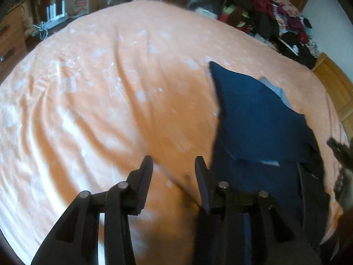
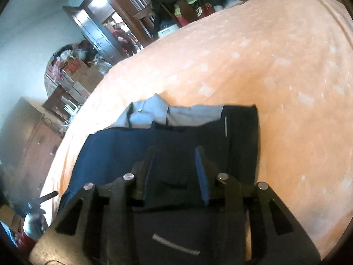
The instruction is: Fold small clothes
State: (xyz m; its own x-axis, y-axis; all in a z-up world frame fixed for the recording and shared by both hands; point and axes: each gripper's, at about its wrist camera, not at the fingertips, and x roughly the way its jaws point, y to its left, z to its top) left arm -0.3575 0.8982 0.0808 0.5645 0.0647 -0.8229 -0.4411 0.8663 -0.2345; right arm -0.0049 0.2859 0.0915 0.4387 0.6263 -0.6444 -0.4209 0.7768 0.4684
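Item: navy garment (image 1: 253,114) on orange bedspread (image 1: 99,88), your L gripper (image 1: 174,165) & R gripper (image 2: 175,152) both spread, empty; risk: one-layer pinch undoes fold.

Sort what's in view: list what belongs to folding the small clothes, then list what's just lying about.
For the job:
- navy garment on the bed
- pale blue garment at its far edge
- left gripper, open over the orange bedsheet
- right gripper, open over the navy cloth

Lying about:
- clothes pile beyond the bed
- cardboard boxes
- wooden dresser
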